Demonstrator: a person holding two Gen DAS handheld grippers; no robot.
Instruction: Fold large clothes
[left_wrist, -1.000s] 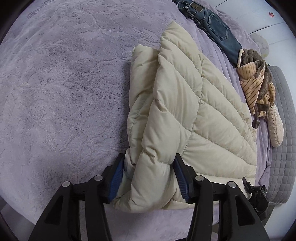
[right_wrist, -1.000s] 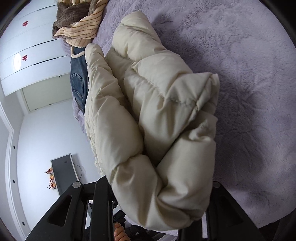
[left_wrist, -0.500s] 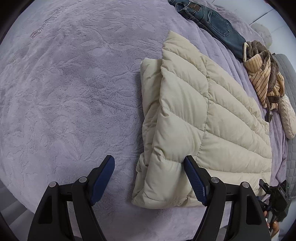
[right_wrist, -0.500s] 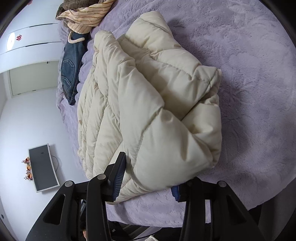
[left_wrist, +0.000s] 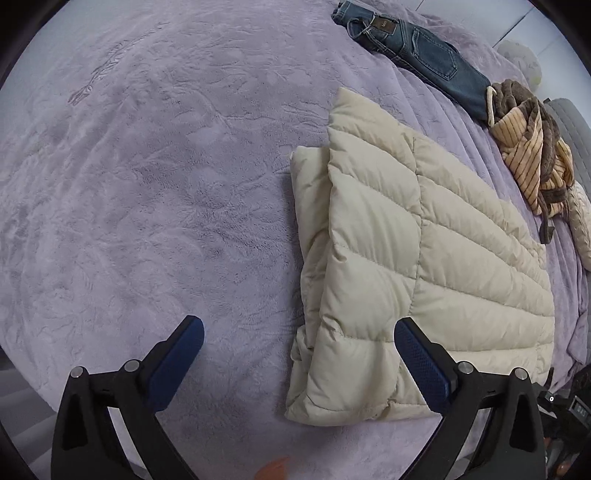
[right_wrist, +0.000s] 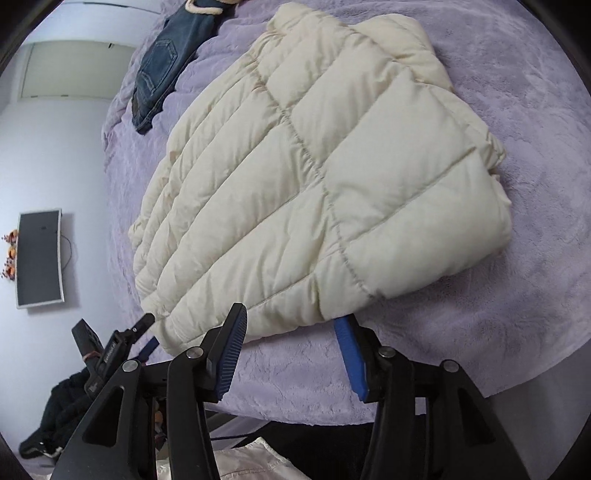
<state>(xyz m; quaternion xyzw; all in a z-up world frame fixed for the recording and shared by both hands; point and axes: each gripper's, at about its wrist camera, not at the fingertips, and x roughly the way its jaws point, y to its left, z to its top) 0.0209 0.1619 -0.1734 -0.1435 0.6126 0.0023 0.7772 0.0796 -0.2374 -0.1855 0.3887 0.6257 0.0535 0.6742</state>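
No text can be read: the brown waistband patch (left_wrist: 383, 25) on the blue jeans (left_wrist: 417, 51), lying at the far edge of the purple bedspread (left_wrist: 147, 184), is too small to make out, and the black device (right_wrist: 110, 350) past the bed's near corner carries only blurred lettering.

A bed with lilac plush blanket (left_wrist: 155, 192) fills the view; at nine o'clock, a dark monitor (right_wrist: 38, 258) on the white wall (right_wrist: 74, 147).

One cream puffer jacket (left_wrist: 424, 258) (folded), one pair of jeans (left_wrist: 417, 48), one striped garment (left_wrist: 532, 162), two claws.
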